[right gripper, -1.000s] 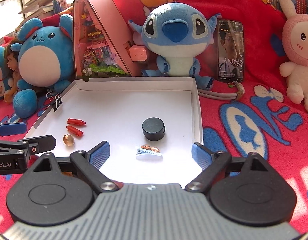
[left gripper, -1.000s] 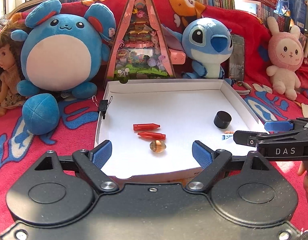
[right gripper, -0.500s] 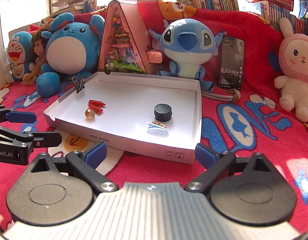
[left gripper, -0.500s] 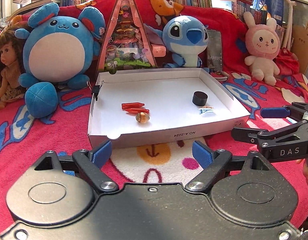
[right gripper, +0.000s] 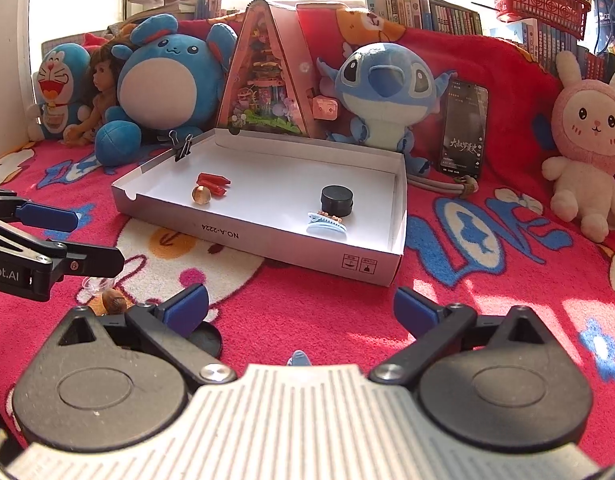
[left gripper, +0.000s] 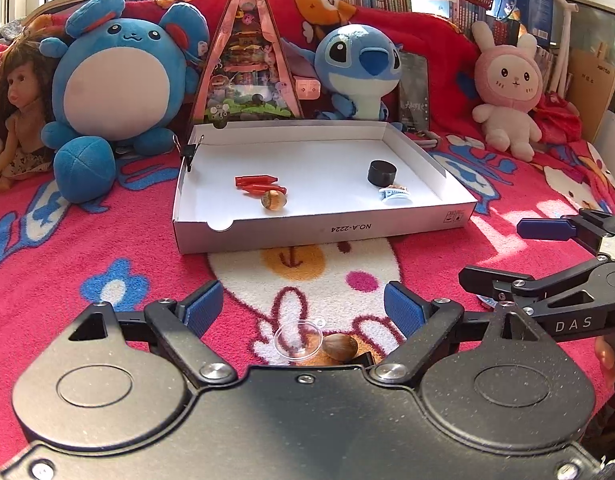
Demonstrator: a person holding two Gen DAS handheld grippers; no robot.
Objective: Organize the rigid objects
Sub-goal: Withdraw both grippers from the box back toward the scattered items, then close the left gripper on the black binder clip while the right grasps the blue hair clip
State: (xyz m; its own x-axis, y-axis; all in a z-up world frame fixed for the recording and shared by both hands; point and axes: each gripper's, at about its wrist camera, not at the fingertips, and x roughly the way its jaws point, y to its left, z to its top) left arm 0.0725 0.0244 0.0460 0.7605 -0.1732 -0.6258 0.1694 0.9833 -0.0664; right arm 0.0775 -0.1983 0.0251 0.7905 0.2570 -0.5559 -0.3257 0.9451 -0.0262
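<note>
Both claws are hanging empty over the red blanket [left gripper: 87, 248] in front of the white box [left gripper: 323, 230]: the left gripper [left gripper: 303, 308] is standing wide, and the right gripper [right gripper: 301, 304] is opening with nothing between its jaws. Several small things are already lying in the box, while a clear dish [left gripper: 298, 338] and a brown nut [left gripper: 339, 347] are waiting just under the left claw. Next step, I judge, is dropping onto one of these and closing gently.

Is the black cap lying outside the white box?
No, the black cap sits inside the white box, right behind the blue hair clip.
</note>
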